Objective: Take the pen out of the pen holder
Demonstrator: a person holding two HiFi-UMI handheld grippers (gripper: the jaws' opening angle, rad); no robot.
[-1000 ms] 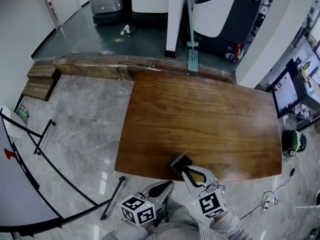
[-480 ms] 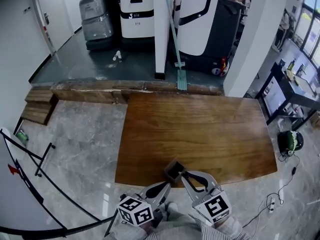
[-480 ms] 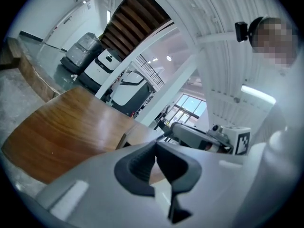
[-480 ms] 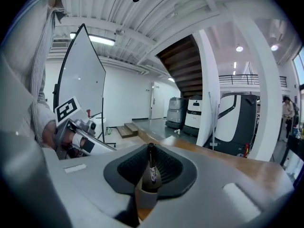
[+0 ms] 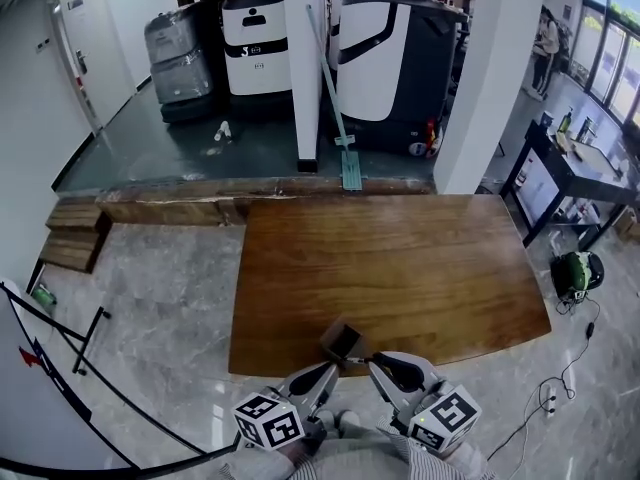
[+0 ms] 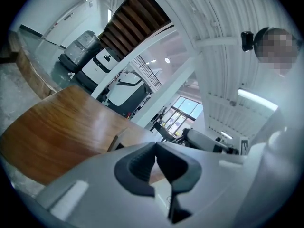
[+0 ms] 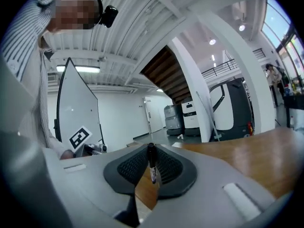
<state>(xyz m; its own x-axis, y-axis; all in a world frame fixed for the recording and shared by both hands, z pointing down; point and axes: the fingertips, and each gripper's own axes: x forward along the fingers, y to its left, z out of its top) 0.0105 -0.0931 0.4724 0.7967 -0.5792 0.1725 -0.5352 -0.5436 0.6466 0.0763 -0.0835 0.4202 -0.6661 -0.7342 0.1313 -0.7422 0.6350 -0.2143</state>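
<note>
The pen holder [image 5: 344,339], a small dark square box, stands at the near edge of the brown wooden table [image 5: 400,258]. In the right gripper view a slim black pen [image 7: 151,164] stands upright between the ribbed pads. My right gripper [image 7: 151,152] is shut on it. Seen from the head view, that right gripper [image 5: 373,360] sits just right of the holder, over the table edge. My left gripper [image 5: 328,370] is close below the holder, apart from it. Its jaws [image 6: 156,147] meet at the tips with nothing between them, and the pen holder [image 6: 117,139] shows just beyond them.
Grey marble floor [image 5: 150,288] lies left of the table. A whiteboard stand [image 5: 60,368] stands at the lower left. Beyond the table are a raised wooden ledge [image 5: 200,208], a white pillar [image 5: 300,68] and parked service machines [image 5: 390,58]. A black desk [image 5: 570,168] is at the right.
My right gripper has drawn back from the holder's opening, rolled and risen with the pen in it. The left gripper rose slightly. The head camera tilted up, showing more of the room.
</note>
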